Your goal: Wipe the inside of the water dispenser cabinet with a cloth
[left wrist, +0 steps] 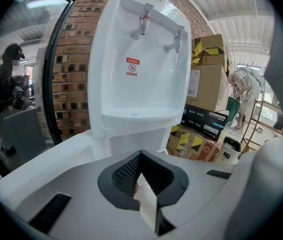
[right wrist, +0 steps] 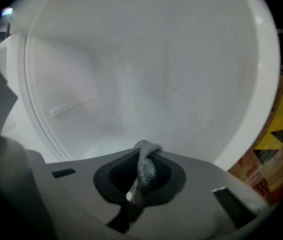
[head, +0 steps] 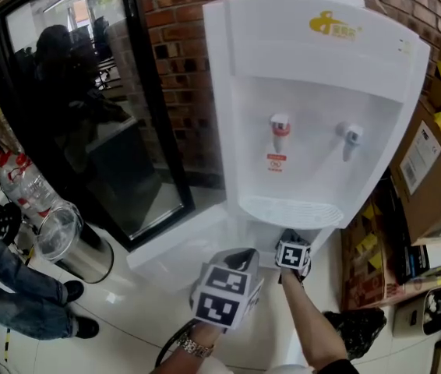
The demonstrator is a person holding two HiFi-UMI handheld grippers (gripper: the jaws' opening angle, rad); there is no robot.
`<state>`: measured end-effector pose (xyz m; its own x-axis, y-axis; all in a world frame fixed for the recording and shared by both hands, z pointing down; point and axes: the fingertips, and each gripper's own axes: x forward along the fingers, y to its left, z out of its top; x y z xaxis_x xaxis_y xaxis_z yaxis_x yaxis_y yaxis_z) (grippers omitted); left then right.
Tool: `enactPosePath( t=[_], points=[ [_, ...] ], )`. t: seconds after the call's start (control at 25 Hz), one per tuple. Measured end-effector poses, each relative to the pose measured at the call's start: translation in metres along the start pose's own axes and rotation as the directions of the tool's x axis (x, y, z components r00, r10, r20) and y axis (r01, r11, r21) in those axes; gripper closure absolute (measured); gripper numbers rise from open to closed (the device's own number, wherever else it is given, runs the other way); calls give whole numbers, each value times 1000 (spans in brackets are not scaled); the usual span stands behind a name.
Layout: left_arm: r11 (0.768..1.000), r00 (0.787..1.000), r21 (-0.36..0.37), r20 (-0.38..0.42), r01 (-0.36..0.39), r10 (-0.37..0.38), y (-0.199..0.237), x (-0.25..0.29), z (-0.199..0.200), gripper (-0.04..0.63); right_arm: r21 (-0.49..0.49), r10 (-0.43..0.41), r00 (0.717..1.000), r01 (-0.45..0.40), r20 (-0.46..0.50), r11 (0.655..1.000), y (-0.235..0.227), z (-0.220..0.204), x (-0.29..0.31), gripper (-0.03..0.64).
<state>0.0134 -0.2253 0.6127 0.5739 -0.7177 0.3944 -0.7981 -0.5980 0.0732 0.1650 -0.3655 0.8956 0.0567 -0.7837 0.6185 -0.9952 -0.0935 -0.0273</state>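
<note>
Now the right tool (right wrist: 141,178) pinches a grey cloth (right wrist: 147,159) inside the cabinet (right wrist: 131,79), the left tool (left wrist: 142,180) pressed together.

Water dispenser (head: 314,92) stands centre, brick wall (head: 178,76) behind. Its cabinet door (head: 178,240) is open to the L, w/ glass panel (head: 72,107) further L. Boxes (head: 431,170) sit R of it, metal bin (head: 76,248) on floor front-L. R gripper (right wrist: 140,171) w/ cloth (right wrist: 145,166) is inside cabinet (right wrist: 131,84), under drip tray (head: 287,209); L gripper (left wrist: 141,171) is outside, just L.
</note>
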Motion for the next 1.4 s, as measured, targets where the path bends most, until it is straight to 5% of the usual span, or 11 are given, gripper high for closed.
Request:
enactPosePath(
  t=[0.12, 0.24, 0.48, 0.6, 0.72, 0.92, 1.04, 1.24, 1.4],
  points=[
    [1000, 1000, -2, -4, 8, -8, -3, 4, -2, 594, -3, 9, 998, -9, 55, 1000, 7, 13, -19, 609],
    [1000, 1000, -5, -5, 8, -8, -3, 5, -2, 594, -5, 138, 986, -138, 91, 990, 46, 25, -29, 609],
    [1000, 1000, -7, -6, -4, 4, 3, 0, -2, 594, -21, 372, 928, -372, -10, 928, 117, -8, -13, 607],
    [1000, 1000, -6, -1, -5, 5, 3, -4, 0, 594, -20, 301, 953, -302, -38, 953, 94, -19, 4, 607],
    [1000, 1000, -8, 7, -5, 5, 4, -7, 3, 594, 16, 143, 989, -143, -32, 990, 43, -19, 5, 607],
    [1000, 1000, -13, 9, 17, -17, -3, -2, 2, 594, -46, -16, 999, 17, 29, 999, 2, -19, -18, 609],
    [1000, 1000, -10, 9, 21, -21, -5, 0, 2, 594, -67, 56, 994, -50, 94, 997, 29, 1, -32, 607],
    [1000, 1000, -18, 12, 5, -5, 1, -6, 2, 594, 2, 346, 933, -348, 99, 938, 112, 2, -44, 607],
    [1000, 1000, -19, 17, -2, 2, 4, -12, 4, 594, -73, 326, 944, -323, 47, 944, 118, -12, -30, 607]
  ],
)
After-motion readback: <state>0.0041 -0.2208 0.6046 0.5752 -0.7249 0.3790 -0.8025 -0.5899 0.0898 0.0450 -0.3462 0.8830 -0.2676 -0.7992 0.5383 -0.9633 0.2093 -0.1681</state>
